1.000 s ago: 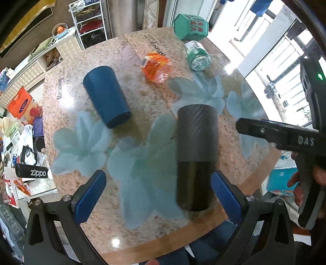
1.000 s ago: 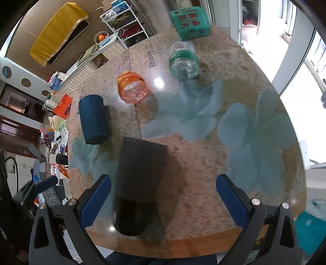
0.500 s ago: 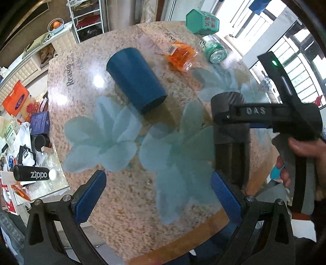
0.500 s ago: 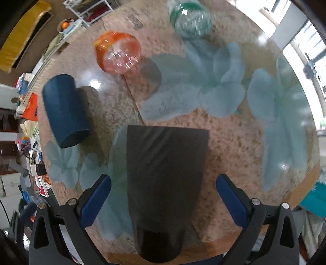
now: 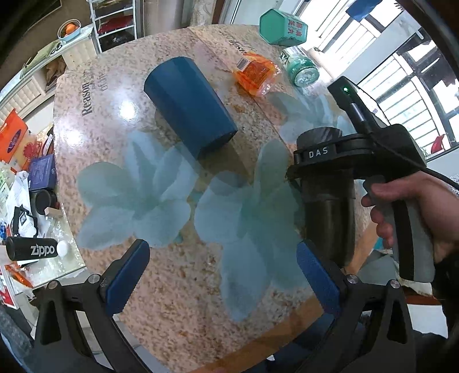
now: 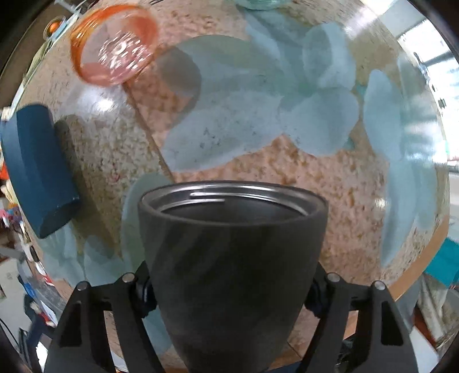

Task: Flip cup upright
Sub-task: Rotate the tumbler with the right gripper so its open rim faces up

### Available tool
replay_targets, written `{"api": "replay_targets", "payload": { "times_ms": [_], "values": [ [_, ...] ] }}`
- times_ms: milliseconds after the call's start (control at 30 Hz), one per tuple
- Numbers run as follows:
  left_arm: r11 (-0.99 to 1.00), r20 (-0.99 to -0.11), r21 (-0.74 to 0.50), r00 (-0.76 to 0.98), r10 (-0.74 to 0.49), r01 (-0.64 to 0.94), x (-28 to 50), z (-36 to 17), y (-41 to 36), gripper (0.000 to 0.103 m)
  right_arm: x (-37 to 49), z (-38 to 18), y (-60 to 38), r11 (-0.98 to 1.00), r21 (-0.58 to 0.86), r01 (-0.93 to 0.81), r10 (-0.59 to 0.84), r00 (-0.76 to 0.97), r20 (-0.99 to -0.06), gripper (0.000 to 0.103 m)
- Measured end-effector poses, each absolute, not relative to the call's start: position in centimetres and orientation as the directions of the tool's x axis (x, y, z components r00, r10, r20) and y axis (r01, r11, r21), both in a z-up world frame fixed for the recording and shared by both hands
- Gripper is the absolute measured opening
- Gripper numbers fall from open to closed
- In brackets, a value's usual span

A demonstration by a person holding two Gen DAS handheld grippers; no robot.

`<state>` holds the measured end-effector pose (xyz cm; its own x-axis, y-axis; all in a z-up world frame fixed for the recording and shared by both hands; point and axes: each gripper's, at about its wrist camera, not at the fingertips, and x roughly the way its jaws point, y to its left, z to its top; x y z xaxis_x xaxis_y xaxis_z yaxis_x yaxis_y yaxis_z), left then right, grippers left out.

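Note:
A black metal-lined cup (image 6: 229,275) fills the bottom middle of the right wrist view, its open rim facing away from the camera. My right gripper (image 6: 229,295) is shut on the black cup near its base. In the left wrist view the black cup (image 5: 327,212) lies near the table's right edge with the right gripper's body (image 5: 355,155) across it. My left gripper (image 5: 221,279) is open and empty above the table's near side. A blue cup (image 5: 189,109) lies on its side further back.
A round speckled table (image 5: 100,129) with pale blue flower prints. An orange packet (image 5: 255,73), a green-capped bottle (image 5: 301,67) and a green box (image 5: 282,27) lie at the far side. Cluttered shelves (image 5: 25,172) stand left of the table.
My right gripper has moved in over the black cup and shut on it. The left gripper has drifted so the blue cup sits nearer the centre of its view.

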<state>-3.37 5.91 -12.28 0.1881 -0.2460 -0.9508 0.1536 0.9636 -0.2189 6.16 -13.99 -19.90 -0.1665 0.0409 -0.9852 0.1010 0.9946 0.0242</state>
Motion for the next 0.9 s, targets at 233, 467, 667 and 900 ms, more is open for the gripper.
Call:
{"api": "replay_targets", "payload": {
  "times_ms": [233,467,667,900],
  "values": [
    [0.964,-0.947,-0.230,0.198,-0.254,0.137,-3.2,-12.4,6.1,0.103,5.2,-19.1,-12.0,0.998,0.054,0.043,0.058,-0.117,-0.991,0.075],
    [0.974,-0.951,-0.188,0.224,-0.213,0.126,-3.1,-11.9,5.3,0.103,4.4,-15.4,-13.4,0.987,0.151,0.055,0.151,0.012,-0.988,0.075],
    [0.981,-0.956,-0.132,0.242,-0.164,0.144,-3.6,-11.5,3.9,0.103,3.1,-9.2,-12.9,0.983,0.170,-0.073,0.181,0.200,-0.963,0.075],
    [0.981,-0.962,-0.125,0.223,-0.157,0.151,-4.0,-11.7,2.4,0.103,0.9,-7.0,-11.9,0.973,0.094,-0.211,0.169,0.374,-0.912,0.075]
  ]
}}
